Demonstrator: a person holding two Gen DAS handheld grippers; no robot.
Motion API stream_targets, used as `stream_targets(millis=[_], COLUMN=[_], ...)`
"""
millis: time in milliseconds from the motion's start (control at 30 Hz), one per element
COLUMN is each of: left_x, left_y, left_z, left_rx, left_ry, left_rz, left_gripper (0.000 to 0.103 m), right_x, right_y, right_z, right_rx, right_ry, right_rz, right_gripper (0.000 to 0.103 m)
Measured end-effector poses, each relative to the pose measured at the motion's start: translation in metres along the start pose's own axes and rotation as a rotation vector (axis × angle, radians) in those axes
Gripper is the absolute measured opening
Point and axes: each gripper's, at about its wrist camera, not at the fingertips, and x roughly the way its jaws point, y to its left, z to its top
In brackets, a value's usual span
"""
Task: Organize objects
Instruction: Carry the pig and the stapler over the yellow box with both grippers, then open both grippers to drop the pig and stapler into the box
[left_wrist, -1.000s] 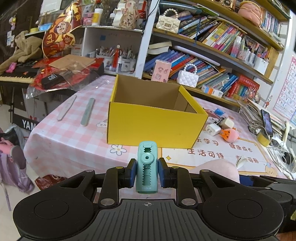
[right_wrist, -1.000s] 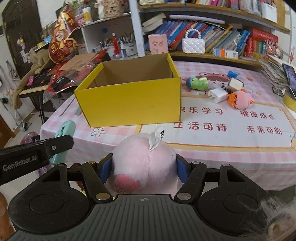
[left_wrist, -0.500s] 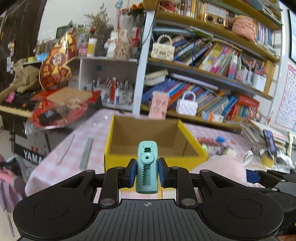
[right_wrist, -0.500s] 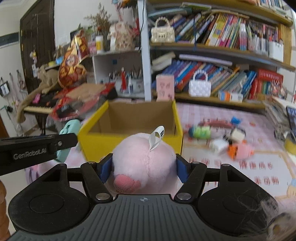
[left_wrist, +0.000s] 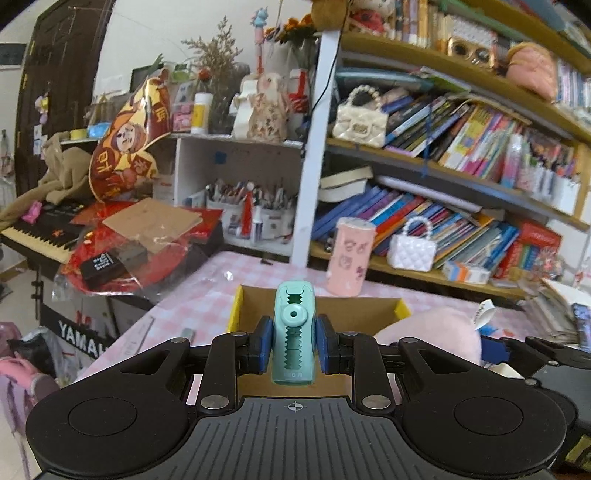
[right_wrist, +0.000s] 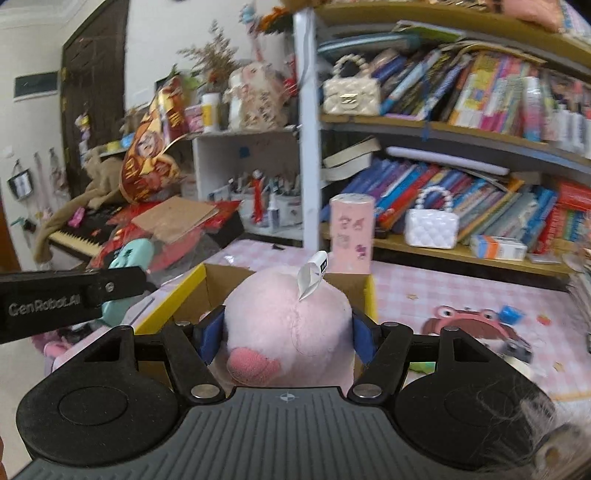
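Roughly mid-task, both loads in transit, nothing dropped yet. Left hand-held gripper (left_wrist: 293, 345) clamped on a teal toothed clip-like gadget (left_wrist: 293, 334), standing upright between the blue pads; exact type hard to tell. Right hand-held gripper (right_wrist: 286, 336) clamped on a pink plush toy (right_wrist: 286, 328), white tag sticking up from its top, pads pressing into both flanks. Yellow cardboard box (right_wrist: 186, 299) sits open-topped on the pink-checked counter (right_wrist: 436, 291), directly ahead of both grippers and a little below them. Visible part of the box interior looks bare brown cardboard; floor mostly blocked by the held items, so contents not confirmable.

Left to do, by judgement: carry both items over the rim, lower, release. Then further pickups: loose small items lie at the right side of the counter, including a blue piece (right_wrist: 511, 314) and something dark near the right edge, blurred. Strip-shaped things on the counter left of the box (left_wrist: 142, 332), also not boxed.

Pink printed cylinder (left_wrist: 351, 256) stands just beyond the box's far wall, near the bookshelf (left_wrist: 443, 269).
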Motion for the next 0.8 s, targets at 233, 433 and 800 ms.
stream_targets(millis=[233,433,800], left_x=[0.036,0.061,0.088], left_y=[-0.002,0.0,-0.005], left_z=[-0.008,-0.018,-0.028], left_rx=[0.015,0.032,0.056], left_ry=[0.08,0.158,0.243], left_rz=[0.08,0.147,0.177], left_gripper=[0.023,0.023,0.023], right_x=[0.052,0.083,0.117], right_y=[0.001,0.001,-0.019], right_z=[-0.01,-0.023,-0.027], right_rx=[-0.089,-0.137,-0.135], right_ry=[0.076,0.164,0.266], right_rz=[0.106,0.175,0.21], right_gripper=[0.066,0.066,0.066])
